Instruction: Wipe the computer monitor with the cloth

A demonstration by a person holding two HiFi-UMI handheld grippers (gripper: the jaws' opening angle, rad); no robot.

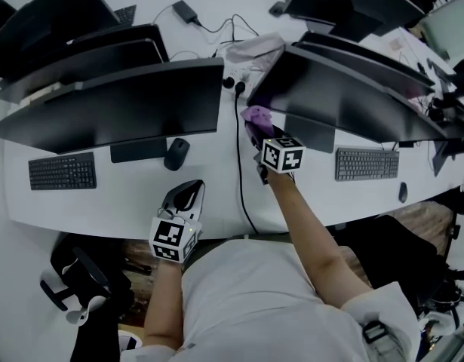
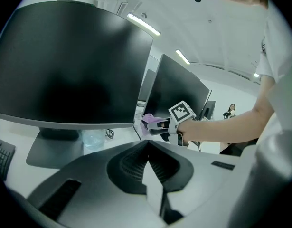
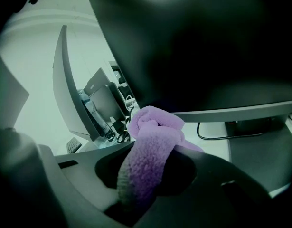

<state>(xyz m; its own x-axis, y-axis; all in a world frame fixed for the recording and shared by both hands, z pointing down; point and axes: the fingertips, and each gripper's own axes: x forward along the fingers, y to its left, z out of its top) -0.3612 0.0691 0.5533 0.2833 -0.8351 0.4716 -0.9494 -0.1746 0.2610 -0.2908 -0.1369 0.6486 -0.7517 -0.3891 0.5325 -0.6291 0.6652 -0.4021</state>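
Observation:
My right gripper is shut on a purple fleece cloth, whose bunched end sits at the lower left corner of the right-hand black monitor. In the right gripper view that dark screen fills the upper frame just beyond the cloth. From the left gripper view the cloth and right gripper appear between the two screens. My left gripper hangs low near the desk's front edge, jaws closed together on nothing, facing the left monitor.
Left monitor stands centre-left with a keyboard and mouse before it. A black cable runs down the white desk. Another keyboard and mouse lie right. More monitors stand behind. Chair base lower left.

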